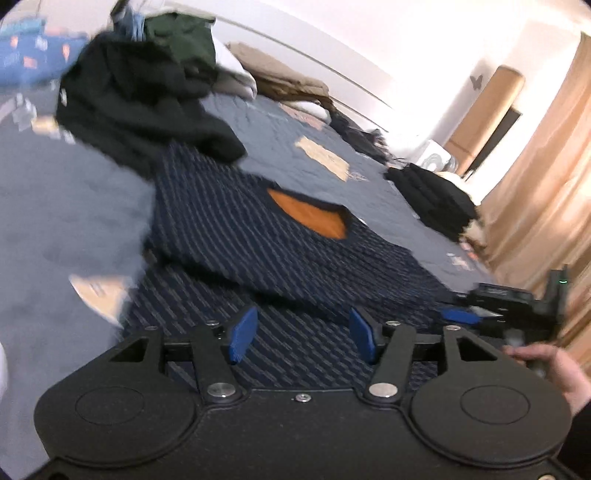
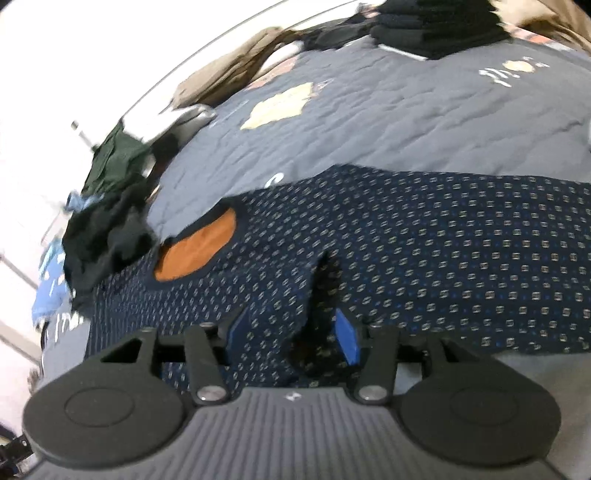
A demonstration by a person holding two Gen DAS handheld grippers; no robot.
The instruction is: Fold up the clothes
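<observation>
On the bed, across a grey-blue quilted bedspread [image 2: 424, 122] with pale patches, lies a navy patterned shirt with an orange inner neck lining [image 2: 424, 251], spread flat and partly folded over itself. In the left wrist view the left hand-held gripper [image 1: 301, 338] hovers just above the near part of that shirt [image 1: 258, 236], its blue pads [image 1: 242, 336] standing apart with only cloth beneath them and nothing pinched between; a folded layer of the shirt rises just beyond the fingertips, and the orange lining sits farther ahead, slightly to the right. At the right edge of that view the right hand-held gripper [image 1: 461, 315] appears beside the shirt's hem, with a person's hand [image 1: 550, 369] below it. In the right wrist view the right hand-held gripper [image 2: 291, 338] is poised over the shirt's near edge; its jaws are parted, and a dark raised fold of the fabric stands between them close to the right pad [image 2: 347, 339], though whether that pad touches the cloth I cannot tell. The orange lining lies ahead and to the left of it. Beyond the shirt, a heap of dark black and green garments [image 1: 147, 88] sits at the far side of the bed, and a stack of folded black clothes [image 2: 439, 29] rests well apart on the bedspread.
</observation>
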